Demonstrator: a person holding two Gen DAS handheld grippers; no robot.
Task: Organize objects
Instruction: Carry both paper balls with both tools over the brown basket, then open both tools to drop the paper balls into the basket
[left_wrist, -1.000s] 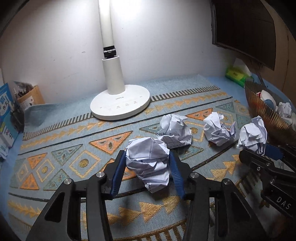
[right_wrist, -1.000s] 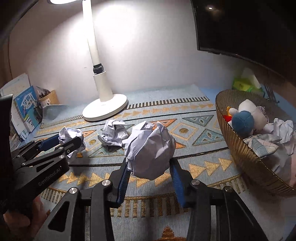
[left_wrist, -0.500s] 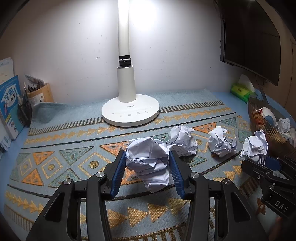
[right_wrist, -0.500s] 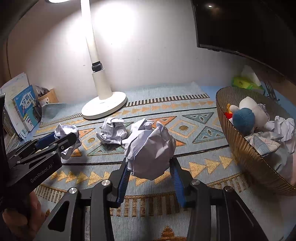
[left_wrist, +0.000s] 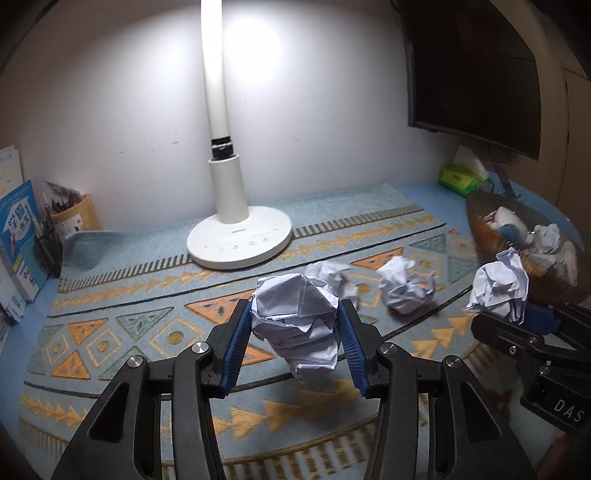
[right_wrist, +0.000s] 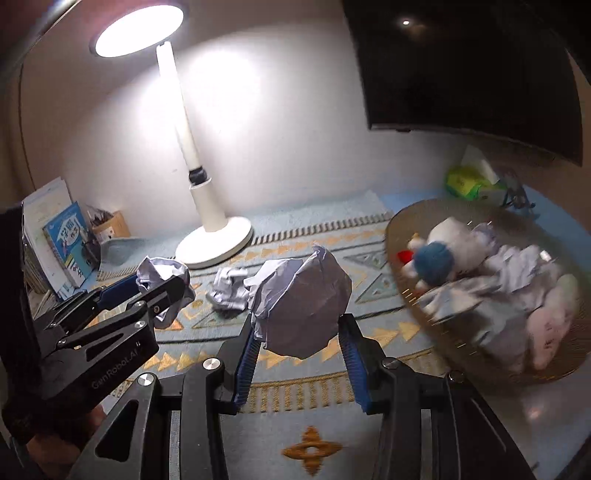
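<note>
Both grippers have their hands full. The left gripper (left_wrist: 293, 345) is clamped on a crumpled paper ball (left_wrist: 297, 325), blue pads pressing its two sides, and the right gripper (right_wrist: 299, 363) is clamped just as firmly on a second paper ball (right_wrist: 301, 301). Both balls hang clear of the patterned mat (left_wrist: 110, 332).

The wire basket (right_wrist: 443, 343) sits at about three o'clock from the right gripper, already holding a plush toy (right_wrist: 436, 258) and several paper wads. From the left gripper's view it lies further off, near two o'clock. I'd say the step in hand is carrying both balls over to that basket.

To do it well, I'd take the right ball in first, since it is nearer, and bring it over the rim before opening, not short of it. The paper is light and springy, so it may cling to a pad; open wide and let it drop onto the heap inside. The left gripper should hang back a little so the two don't knock together over the basket.

Two more loose paper balls (left_wrist: 404, 291) lie on the mat at about one o'clock from the left gripper, near the lamp base (left_wrist: 240, 238), so there is more to collect.
</note>
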